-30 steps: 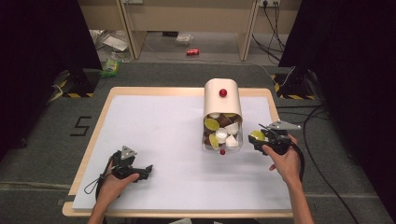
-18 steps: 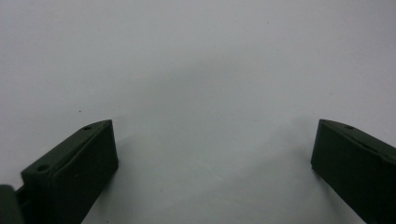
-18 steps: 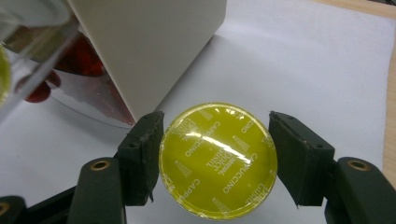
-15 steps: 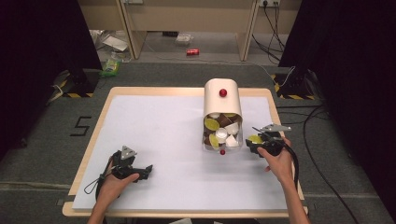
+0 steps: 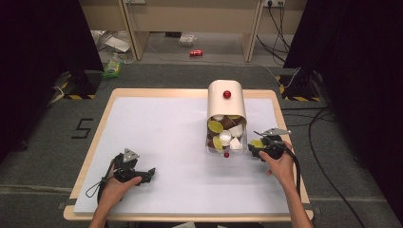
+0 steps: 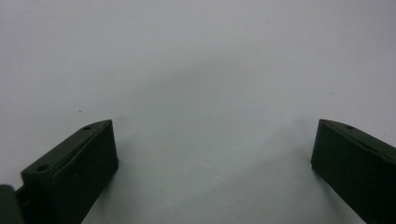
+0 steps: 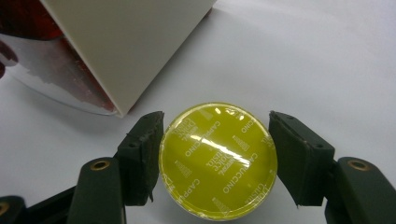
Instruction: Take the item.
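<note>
- Right gripper view showed a yellow capsule (image 7: 218, 161) with a foil lid printed "CAPPUCCINO" in repeated white lines; smaller print beside it was too fine to read for certain.
- One capsule sat between the black jaws of the right gripper (image 7: 217, 156), both pads pressed on its rim: the jaws were clenched on it.
- The capsule hung just over the white mat (image 7: 327, 56), close beside the cream corner of the dispenser (image 7: 126, 42).
- In the high view the right gripper (image 5: 259, 145) lay at the right of the dispenser (image 5: 226, 102), its capsule (image 5: 257, 143) pointed toward the clear front bin.
- The right hand (image 5: 278, 164) gripped the tool from behind, forearm coming in from the bottom edge.
- The bin held a heap of capsules, yellow, brown and white; an exact count could not be made.
- Two red knobs showed on the dispenser, one on top and one at the bin's front.
- The left gripper (image 5: 148, 172) rested low on the mat near the table's near left corner, held by the left hand (image 5: 116, 185).
- Left gripper view showed its jaws spread wide and released, bare mat (image 6: 210, 70) between them.
</note>
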Motion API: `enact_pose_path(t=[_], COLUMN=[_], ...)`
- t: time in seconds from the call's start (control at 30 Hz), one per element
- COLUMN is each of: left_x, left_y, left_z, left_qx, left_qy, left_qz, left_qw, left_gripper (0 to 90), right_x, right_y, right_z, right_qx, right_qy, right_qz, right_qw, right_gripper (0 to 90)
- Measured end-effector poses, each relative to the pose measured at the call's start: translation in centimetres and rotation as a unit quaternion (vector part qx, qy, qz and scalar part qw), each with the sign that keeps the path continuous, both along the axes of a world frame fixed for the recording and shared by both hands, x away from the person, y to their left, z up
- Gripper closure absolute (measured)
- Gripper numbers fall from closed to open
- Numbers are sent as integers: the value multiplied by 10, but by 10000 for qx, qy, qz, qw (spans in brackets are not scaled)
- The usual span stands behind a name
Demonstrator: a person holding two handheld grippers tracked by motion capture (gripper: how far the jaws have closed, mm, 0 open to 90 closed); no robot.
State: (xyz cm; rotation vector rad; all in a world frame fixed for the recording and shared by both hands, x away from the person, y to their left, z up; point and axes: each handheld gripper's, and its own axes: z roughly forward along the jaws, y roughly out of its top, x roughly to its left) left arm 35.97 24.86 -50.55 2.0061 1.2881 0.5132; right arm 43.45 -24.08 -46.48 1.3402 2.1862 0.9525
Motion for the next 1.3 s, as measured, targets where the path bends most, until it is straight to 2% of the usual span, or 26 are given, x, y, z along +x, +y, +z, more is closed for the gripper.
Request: enact_pose_path(t=[0.13,0.47,0.53,0.57,0.63,0.87,1.3], left_x=[0,0,0,0,0,0,0], left_y=[0,0,0,0,0,0,0], left_z=[0,0,0,0,0,0,0], left_qx=[1,0,1,1,0,-8,-13], left_qy=[-1,-2,0,0,-1,-2,-1], left_qz=[0,0,-1,-1,-1,2,1], left_qw=[10000,10000,10000,10000,10000,10000,10000], left_gripper=[0,0,0,0,0,0,0], right_x=[3,4,4,3,3,-2,-14], right_y=[-1,0,0,0,0,-1,-4], right_z=[-4,-7,-7,-7,-7,1,14], right_qx=[19,-25,-21,-7,4,115,189], right_qy=[1,-36,-12,28,35,-50,-201], right_qz=[-70,-33,-35,-57,-62,-43,-86], right_qw=[10000,10000,10000,10000,10000,9999,9996], right_gripper=[382,375,354,305,292,212,183])
